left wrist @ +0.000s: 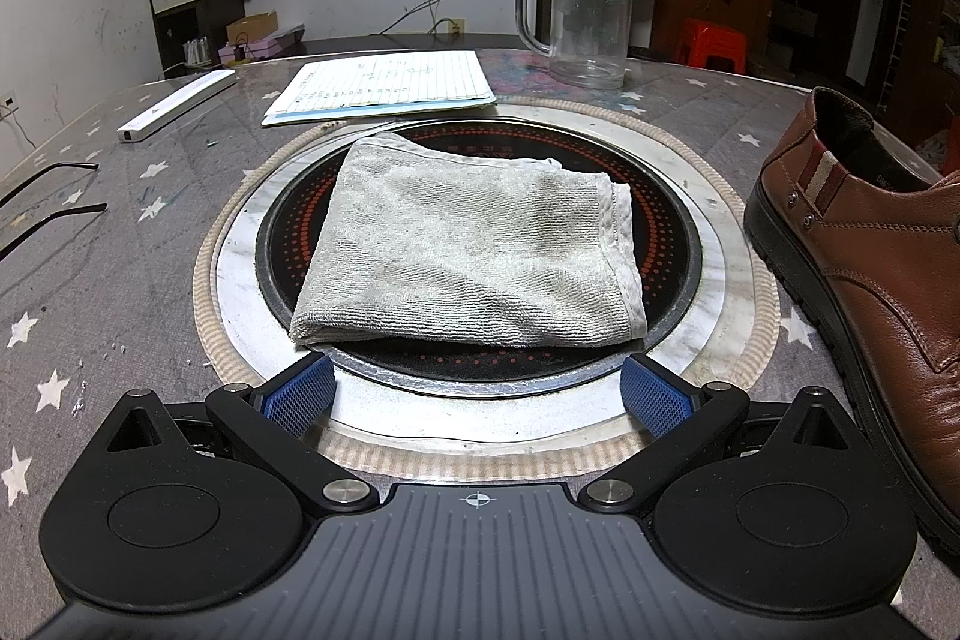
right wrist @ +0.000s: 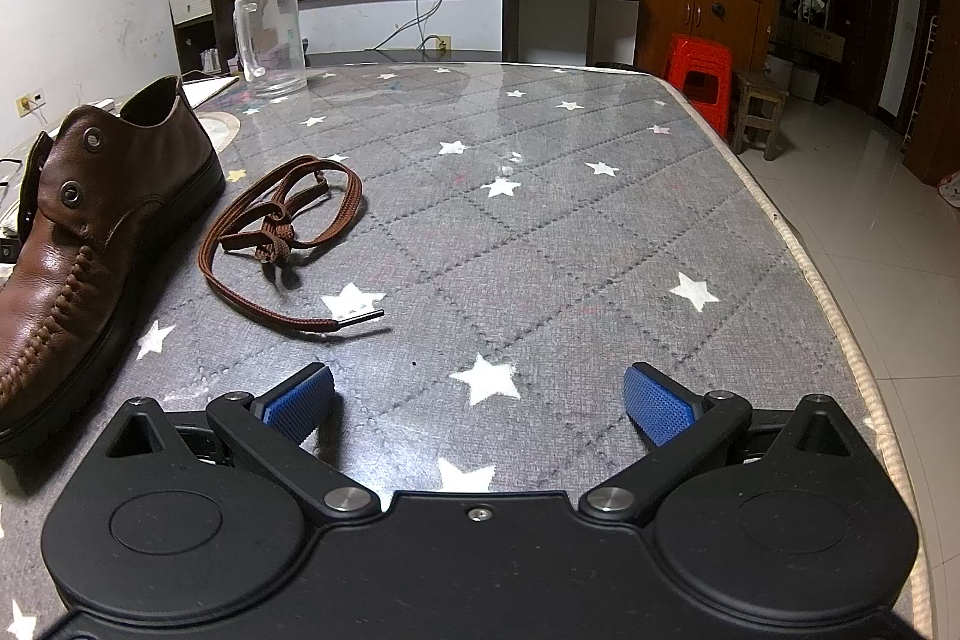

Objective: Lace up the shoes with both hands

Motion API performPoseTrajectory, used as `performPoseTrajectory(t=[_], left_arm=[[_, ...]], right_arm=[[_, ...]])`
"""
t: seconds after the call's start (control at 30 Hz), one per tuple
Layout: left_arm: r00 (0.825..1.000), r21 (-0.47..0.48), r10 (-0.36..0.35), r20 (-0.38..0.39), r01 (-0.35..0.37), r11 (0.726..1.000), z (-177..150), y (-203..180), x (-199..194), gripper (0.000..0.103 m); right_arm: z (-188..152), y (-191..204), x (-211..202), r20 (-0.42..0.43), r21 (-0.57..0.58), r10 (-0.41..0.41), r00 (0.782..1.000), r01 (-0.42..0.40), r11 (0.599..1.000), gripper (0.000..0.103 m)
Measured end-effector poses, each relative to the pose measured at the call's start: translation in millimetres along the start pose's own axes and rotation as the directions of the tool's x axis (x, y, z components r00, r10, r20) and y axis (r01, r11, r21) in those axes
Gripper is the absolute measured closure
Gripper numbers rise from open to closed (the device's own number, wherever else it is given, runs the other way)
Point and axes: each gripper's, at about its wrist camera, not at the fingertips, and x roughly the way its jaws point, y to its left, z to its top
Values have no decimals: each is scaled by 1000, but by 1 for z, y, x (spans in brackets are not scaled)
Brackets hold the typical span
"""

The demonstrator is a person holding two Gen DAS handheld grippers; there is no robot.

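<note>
Grey star-patterned worktop (right wrist: 540,220) is carrying a brown leather shoe (right wrist: 90,244) along its left side, lying with its long axis running from the near toe to the far heel opening. Just right of it, a brown flat shoelace (right wrist: 282,226) is lying in loose loops, one black tip pointing right. Left claw (left wrist: 477,388) and right claw (right wrist: 480,400) are both gaping wide, holding nothing.

Dim indoor light, sharp throughout; overhead glare on the glossy table (right wrist: 540,196) top; fisheye bending at edges, dark corners.
</note>
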Motion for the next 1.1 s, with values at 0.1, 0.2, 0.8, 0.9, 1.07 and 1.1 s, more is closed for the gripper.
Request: performPoseTrajectory(t=[0.1, 0.2, 0.8, 0.9, 1.07, 1.1], left_arm=[[1000, 0, 0, 0, 0, 1000, 0, 0, 0, 0], [1000, 0, 0, 0, 0, 1000, 0, 0, 0, 0], [1000, 0, 0, 0, 0, 1000, 0, 0, 0, 0], [1000, 0, 0, 0, 0, 1000, 0, 0, 0, 0], [1000, 0, 0, 0, 0, 1000, 0, 0, 0, 0], [1000, 0, 0, 0, 0, 1000, 0, 0, 0, 0]], right_arm=[[0, -1, 1, 0, 3, 2, 1000, -2, 1000, 0], [-1, 0, -1, 0, -1, -1, 1000, 1, 1000, 0], [0, 1, 0, -2, -3, -3, 1000, 3, 1000, 0], [1, 1, 0, -6, -3, -5, 1000, 5, 1000, 0], [9, 4, 1, -12, -31, -5, 1000, 5, 1000, 0], [12, 4, 2, -2, -38, -8, 1000, 8, 999, 0]])
